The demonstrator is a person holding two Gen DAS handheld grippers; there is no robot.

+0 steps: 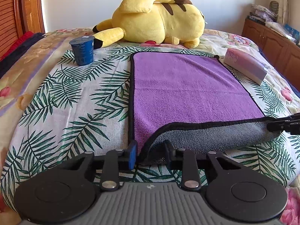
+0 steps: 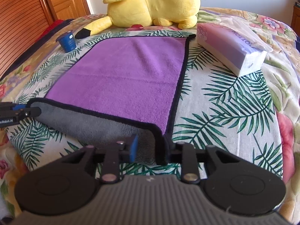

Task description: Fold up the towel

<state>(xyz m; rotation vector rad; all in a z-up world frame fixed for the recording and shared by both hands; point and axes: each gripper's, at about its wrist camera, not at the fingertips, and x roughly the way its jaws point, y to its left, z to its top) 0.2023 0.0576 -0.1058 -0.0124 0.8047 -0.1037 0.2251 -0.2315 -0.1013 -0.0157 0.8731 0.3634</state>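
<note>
Left tool [image 1: 151,154] and right tool [image 2: 152,151], each with fingers spread around a near corner of the purple towel [image 1: 187,86], neither clenched on it; the near hem is turned grey side up on the bed [image 1: 75,97]. Risks: a corner slipping out if lifted before closing. Uneven travel would skew the fold toward the blue cup [image 1: 82,51] or tissue pack [image 1: 247,66].
</note>
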